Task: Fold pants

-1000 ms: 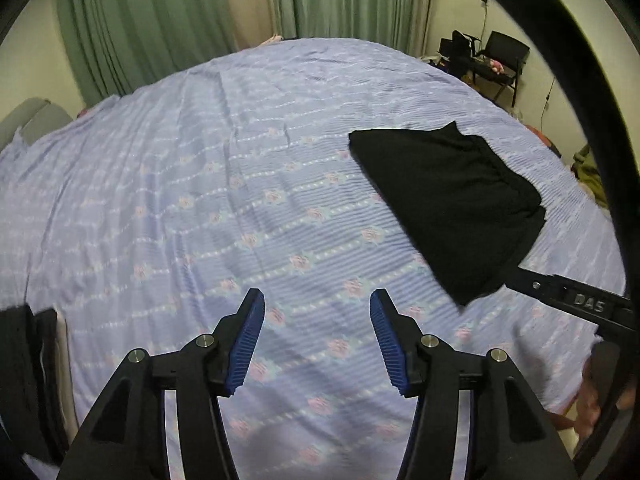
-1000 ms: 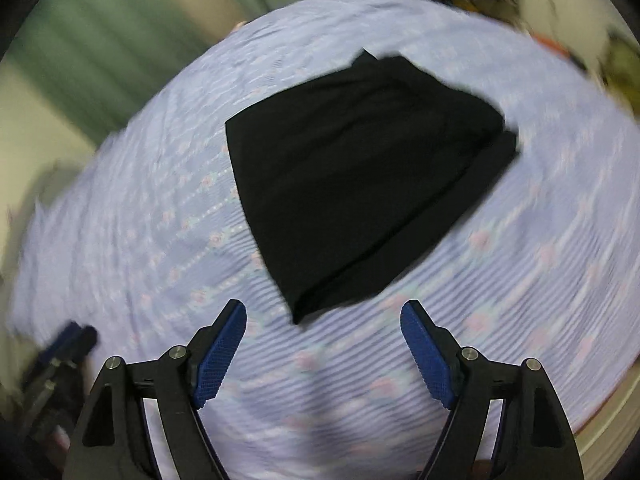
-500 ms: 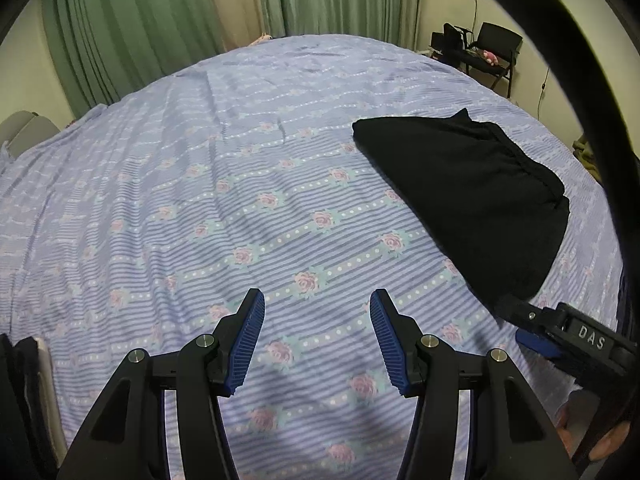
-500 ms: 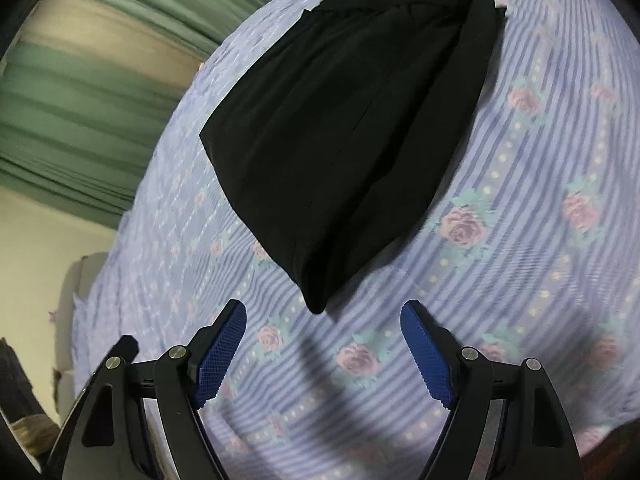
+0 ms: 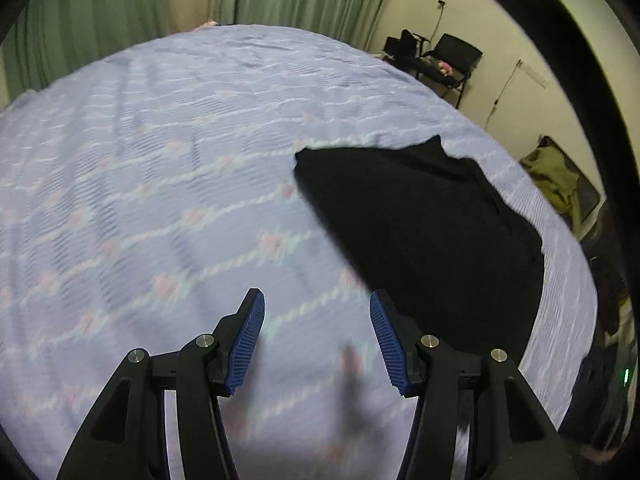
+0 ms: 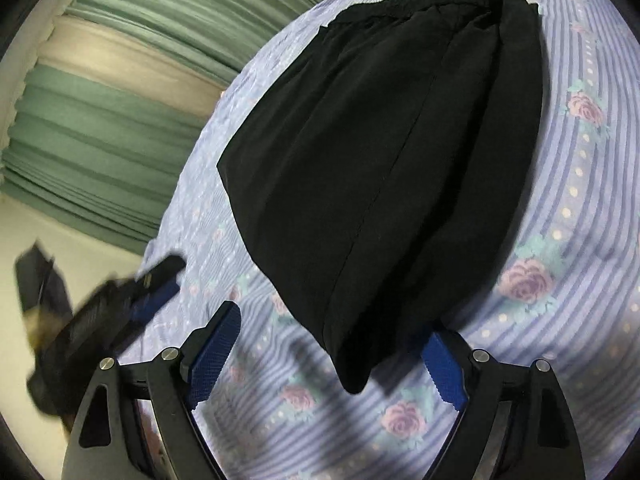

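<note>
While both grippers close in on the black pants point(image 6: 376, 152), the step in hand is reaching for a grab, no fold begun at this corner.
Left wrist view: left gripper point(image 5: 316, 336) half spread, nothing between its jaws, over bare bed point(image 5: 160, 184) just beside the pants' near left edge; pants lie flat, already doubled, dark and soft. Right wrist view: right gripper point(image 6: 328, 354) jaws opening, released, straddling the pants' nearest corner, pads not pressing it; waistband at the pants' far end, seam down the middle. Next move probably calls for lowering and pinching that corner cleanly through all layers.
</note>
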Tool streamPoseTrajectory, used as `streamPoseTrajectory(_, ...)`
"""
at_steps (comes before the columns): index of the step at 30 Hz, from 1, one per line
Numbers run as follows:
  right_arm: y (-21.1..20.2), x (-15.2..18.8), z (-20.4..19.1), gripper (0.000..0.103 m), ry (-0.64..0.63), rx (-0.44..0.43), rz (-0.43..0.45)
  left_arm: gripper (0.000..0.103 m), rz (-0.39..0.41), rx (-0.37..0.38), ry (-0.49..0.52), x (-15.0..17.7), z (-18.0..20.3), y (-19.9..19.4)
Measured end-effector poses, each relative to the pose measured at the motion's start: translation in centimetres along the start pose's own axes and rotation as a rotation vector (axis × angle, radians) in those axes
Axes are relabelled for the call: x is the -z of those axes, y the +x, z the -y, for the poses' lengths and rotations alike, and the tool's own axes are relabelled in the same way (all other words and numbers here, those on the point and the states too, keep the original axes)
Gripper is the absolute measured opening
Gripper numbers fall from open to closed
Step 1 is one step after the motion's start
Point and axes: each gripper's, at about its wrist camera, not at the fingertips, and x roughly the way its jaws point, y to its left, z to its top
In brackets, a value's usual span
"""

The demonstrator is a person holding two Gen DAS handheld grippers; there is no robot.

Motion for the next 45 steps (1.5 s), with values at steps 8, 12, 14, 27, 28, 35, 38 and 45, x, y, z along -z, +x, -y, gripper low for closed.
streamPoseTrajectory(8, 0.2, -0.9, -0.6, 0.085, -0.026, 0.012, 0.033, 0.055, -0.066, 0.095, -0.027, -5.1, -0.8, 5.5)
streamPoseTrajectory(12, 0.1, -1.2, -0.1, 0.077, -0.013, 0.017, 0.035, 0.059, -0.08, 0.144, -0.024, -6.2, -0.7, 7.8)
streamPoseTrajectory(14, 0.1, -1.4, 0.1, 0.075, -0.01, 0.018, 0.035, 0.06, -0.094, 0.134, -0.016, -6.8, -0.6, 8.8)
streamPoseTrajectory(27, 0.6, -2.8, -0.4, 0.054, -0.04, 0.058, 0.061, 0.056, -0.095, 0.137, -0.031, -8.5, 0.6, 11.4)
streamPoseTrajectory(28, 0.7, -2.8, -0.4, 0.053, -0.043, 0.061, 0.061, 0.047, -0.097, 0.137, -0.033, -8.5, 0.7, 11.4)
streamPoseTrajectory(35, 0.3, -3.4, -1.2, 0.013, -0.142, 0.044, 0.067, 0.022, -0.086, 0.089, 0.023, -8.8, 3.0, 9.8)
streamPoseTrajectory(38, -1.1, -4.0, -1.9, 0.008, -0.209, 0.055, 0.08, 0.02, -0.088, 0.073, 0.019, -9.0, 3.7, 8.3)
streamPoseTrajectory(45, -7.5, -6.4, -2.0, 0.007, -0.221, 0.015, 0.025, 0.019, -0.107, 0.009, 0.057, -7.8, 5.9, 0.5)
